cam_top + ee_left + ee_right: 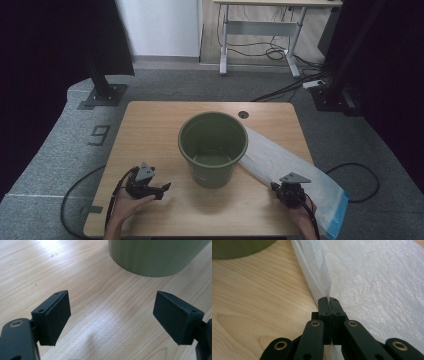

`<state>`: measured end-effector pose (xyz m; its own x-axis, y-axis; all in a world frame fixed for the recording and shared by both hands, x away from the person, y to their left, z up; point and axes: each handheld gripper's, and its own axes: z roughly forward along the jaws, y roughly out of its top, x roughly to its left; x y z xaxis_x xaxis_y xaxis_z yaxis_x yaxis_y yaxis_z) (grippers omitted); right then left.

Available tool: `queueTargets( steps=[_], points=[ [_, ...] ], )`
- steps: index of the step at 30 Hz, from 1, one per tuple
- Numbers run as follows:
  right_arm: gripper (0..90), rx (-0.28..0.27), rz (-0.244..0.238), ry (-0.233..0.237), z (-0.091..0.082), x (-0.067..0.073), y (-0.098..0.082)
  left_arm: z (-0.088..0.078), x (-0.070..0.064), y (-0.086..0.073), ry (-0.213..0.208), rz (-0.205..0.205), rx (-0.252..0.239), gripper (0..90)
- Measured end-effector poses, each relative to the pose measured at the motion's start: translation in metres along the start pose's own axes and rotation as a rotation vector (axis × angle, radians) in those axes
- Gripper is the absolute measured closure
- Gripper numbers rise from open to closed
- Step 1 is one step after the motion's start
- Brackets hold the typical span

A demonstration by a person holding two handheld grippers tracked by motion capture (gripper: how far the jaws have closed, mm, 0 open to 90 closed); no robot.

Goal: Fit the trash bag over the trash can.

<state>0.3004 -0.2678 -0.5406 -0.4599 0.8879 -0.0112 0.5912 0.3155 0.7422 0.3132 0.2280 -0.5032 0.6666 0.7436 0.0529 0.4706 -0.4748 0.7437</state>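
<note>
You get dim, soft light and dark far corners from above; glare whitens the table (50,247) far left, and the near jaws blur slightly.

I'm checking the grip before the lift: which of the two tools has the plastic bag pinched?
The right tool: its jaws are shut on the plastic bag edge. The left tool stands open over bare table.
</note>
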Motion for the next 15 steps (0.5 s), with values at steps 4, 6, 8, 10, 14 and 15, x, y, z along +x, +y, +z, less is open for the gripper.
queueTargets(
  steps=[4,6,8,10,14,15],
  points=[
    [73.5,0.015,-0.014,0.016,-0.003,0.0,-0.001,0.0,0.0,0.0,0.002,0.001,-0.001,14.5],
    [59.9,-0.015,-0.01,0.02,-0.003,0.004,0.003,0.0,0.0,0.0,0.003,0.002,0.0,14.6],
    [51.6,-0.044,-0.012,0.042,-0.002,0.007,0.009,0.001,0.0,0.0,0.0,0.0,0.0,14.6],
    [45.8,-0.07,-0.028,0.038,0.001,0.011,0.02,0.002,0.0,0.0,-0.003,0.003,0.003,14.6],
    [39.2,-0.118,-0.058,0.058,0.015,0.016,0.048,0.005,-0.002,0.0,0.003,0.015,0.02,14.6],
    [38.4,-0.119,-0.059,0.072,0.019,0.017,0.052,0.005,-0.002,0.0,0.003,0.016,0.021,14.6]
  ],
)
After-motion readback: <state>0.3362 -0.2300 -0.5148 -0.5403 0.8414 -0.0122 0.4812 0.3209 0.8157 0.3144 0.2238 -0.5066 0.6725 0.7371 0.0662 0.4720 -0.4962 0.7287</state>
